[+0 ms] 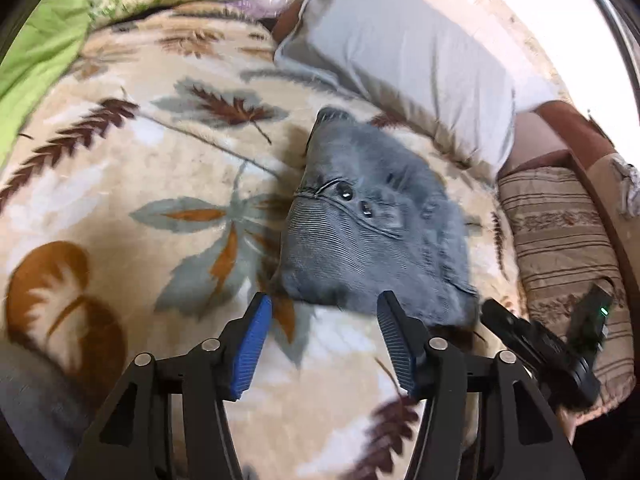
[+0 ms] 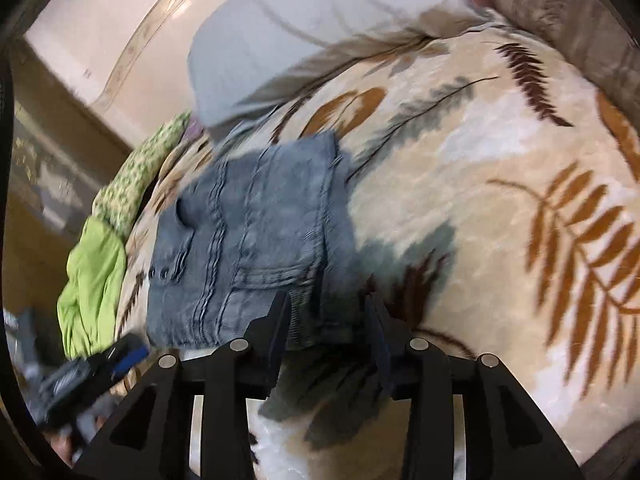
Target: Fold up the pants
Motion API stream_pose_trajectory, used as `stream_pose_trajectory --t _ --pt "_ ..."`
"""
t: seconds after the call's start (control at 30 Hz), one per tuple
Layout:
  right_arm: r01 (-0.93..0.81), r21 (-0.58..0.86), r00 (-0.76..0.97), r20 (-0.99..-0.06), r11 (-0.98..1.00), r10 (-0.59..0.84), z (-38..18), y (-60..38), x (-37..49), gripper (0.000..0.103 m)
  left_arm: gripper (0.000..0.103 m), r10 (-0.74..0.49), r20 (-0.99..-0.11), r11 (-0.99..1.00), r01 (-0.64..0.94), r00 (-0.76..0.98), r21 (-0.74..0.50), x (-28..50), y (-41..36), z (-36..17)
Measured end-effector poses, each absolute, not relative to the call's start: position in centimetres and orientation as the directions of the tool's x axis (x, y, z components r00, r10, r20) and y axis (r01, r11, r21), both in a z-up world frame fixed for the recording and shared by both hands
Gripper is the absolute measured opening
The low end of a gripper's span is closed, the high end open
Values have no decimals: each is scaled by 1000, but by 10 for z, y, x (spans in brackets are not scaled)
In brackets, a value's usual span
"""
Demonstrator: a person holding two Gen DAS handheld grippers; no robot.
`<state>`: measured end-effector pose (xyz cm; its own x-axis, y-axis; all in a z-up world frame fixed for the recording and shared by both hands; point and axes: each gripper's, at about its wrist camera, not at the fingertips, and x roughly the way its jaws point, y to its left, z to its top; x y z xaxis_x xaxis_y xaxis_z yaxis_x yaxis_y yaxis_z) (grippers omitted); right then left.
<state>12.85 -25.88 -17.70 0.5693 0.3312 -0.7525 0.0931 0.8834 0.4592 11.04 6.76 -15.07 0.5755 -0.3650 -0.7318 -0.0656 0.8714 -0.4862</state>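
Two tools apart over folded pants (image 1: 360, 224) – left tool (image 1: 324, 312) wide (empty), right tool (image 2: 326, 312) narrower, w/ nothing gripped.

Faded blue-grey denim pants (image 1: 372, 236), cream blanket (image 1: 120, 184) with brown, orange and grey-green leaves, pale grey pillow (image 1: 400, 52), lime-green cloth (image 1: 36, 60)

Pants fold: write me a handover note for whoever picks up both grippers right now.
Left gripper: jaws open, empty, just short of the pants.
Right gripper: jaws open, nothing held, at the bundle's near edge.
Pants: folded into a compact bundle on the leaf-print blanket, near the grey pillow.
Done: folding looks finished.
Left: perhaps tidy the edges, then withdraw.
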Motion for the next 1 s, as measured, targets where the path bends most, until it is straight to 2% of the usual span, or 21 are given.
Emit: stream_pose_trajectory --t 0.07,0.23,0.43,0.63,0.7,0.8,0.87,1.0 --pt "98 451 585 -747 887 316 -169 -259 126 50 64 -375 -746 879 -46 550 -475 95 67 -140" --pt "38 381 634 -724 924 272 -160 -245 112 61 64 -363 -753 900 -1 548 -435 74 69 -111" --pt "25 409 631 -714 912 303 -163 -247 109 62 64 -353 -754 901 -15 554 -433 66 61 -99" --pt "11 485 640 -675 875 366 -152 -257 98 64 64 -414 -740 886 49 530 -461 65 34 -111" --pt "11 468 642 -680 884 353 -145 -257 93 64 64 -413 -737 886 47 535 -462 64 32 -113" --pt "33 453 626 -705 891 335 -133 -256 80 64 64 -352 -762 914 26 544 -404 60 29 -112" --pt "42 450 636 -701 892 324 -126 -258 65 70 64 -307 -777 934 18 550 -356 56 22 -108" --pt "67 423 615 -730 903 296 -114 -255 43 70 64 -195 -768 975 34 610 -221 36 9 -85"
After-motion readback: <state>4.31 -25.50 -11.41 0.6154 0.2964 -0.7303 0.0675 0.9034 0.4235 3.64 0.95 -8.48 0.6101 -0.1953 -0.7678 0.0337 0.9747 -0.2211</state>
